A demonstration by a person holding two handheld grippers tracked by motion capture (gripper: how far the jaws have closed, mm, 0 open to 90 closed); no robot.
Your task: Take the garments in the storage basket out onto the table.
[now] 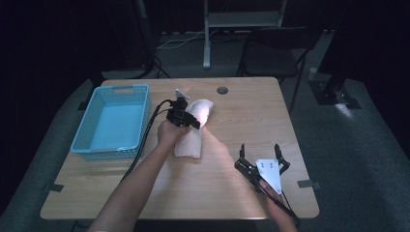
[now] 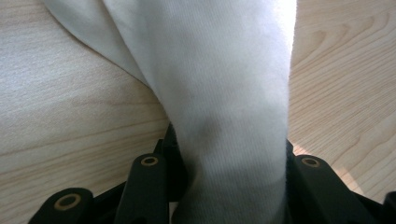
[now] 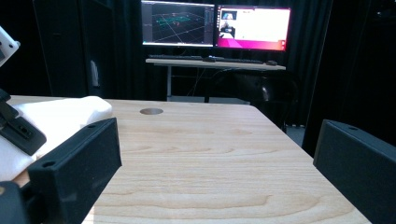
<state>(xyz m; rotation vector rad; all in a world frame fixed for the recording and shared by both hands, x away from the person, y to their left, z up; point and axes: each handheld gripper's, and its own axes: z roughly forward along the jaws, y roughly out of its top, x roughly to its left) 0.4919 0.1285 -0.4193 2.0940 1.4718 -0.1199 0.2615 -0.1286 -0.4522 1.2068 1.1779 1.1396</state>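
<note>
Cloth, white and soft (image 1: 193,130), lies bunched near the middle of the pale wooden table (image 1: 241,116), just right of the light blue plastic basket (image 1: 116,121). We see the left gripper (image 1: 185,117) resting on it. In the left gripper view its 2 black jaws are clamped on a fold of that white fabric (image 2: 229,116). We find the right gripper (image 1: 261,157) near the table's front right edge, well apart from the cloth; its jaws stand spread wide with bare wood (image 3: 210,154) between them. Beyond the table 2 lit monitors (image 3: 215,25) sit on a desk
</note>
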